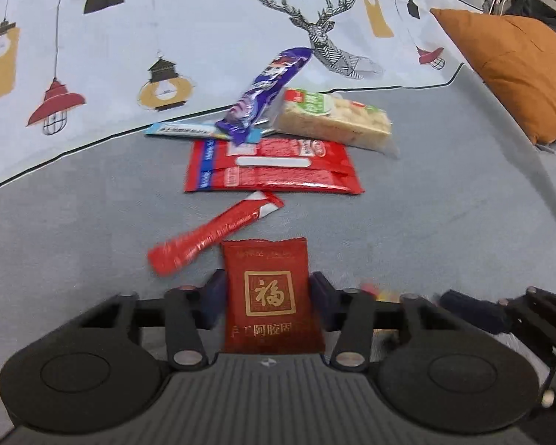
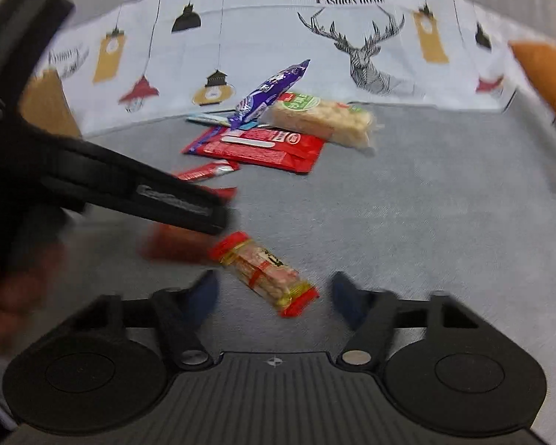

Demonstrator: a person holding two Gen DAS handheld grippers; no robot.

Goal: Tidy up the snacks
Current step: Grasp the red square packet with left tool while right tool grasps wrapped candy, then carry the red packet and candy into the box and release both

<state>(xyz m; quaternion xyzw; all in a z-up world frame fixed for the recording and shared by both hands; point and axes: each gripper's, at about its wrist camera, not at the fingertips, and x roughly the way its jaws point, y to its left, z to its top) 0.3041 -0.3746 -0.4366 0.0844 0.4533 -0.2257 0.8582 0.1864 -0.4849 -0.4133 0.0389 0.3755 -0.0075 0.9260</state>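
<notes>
Grey bedding [image 1: 444, 222] spreads under both tools, with a lamp-and-deer printed sheet [image 1: 166, 37] behind and an orange cushion [image 1: 519, 74] off to the far right. Between the fingers of the left gripper [image 1: 267, 289] sits a dark red sachet [image 1: 268, 289] with a gold character, both pads pressed against its edges, clenched on it. Just beyond its tips lies a red stick pack [image 1: 215, 233], then a red packet [image 1: 270, 167], a purple wrapper [image 1: 263, 92] and a rice cracker bar [image 1: 333, 118]. The right gripper [image 2: 274, 289] stands released, a clear peanut pack [image 2: 267, 274] lying slantwise between its fingers, touching neither
</notes>
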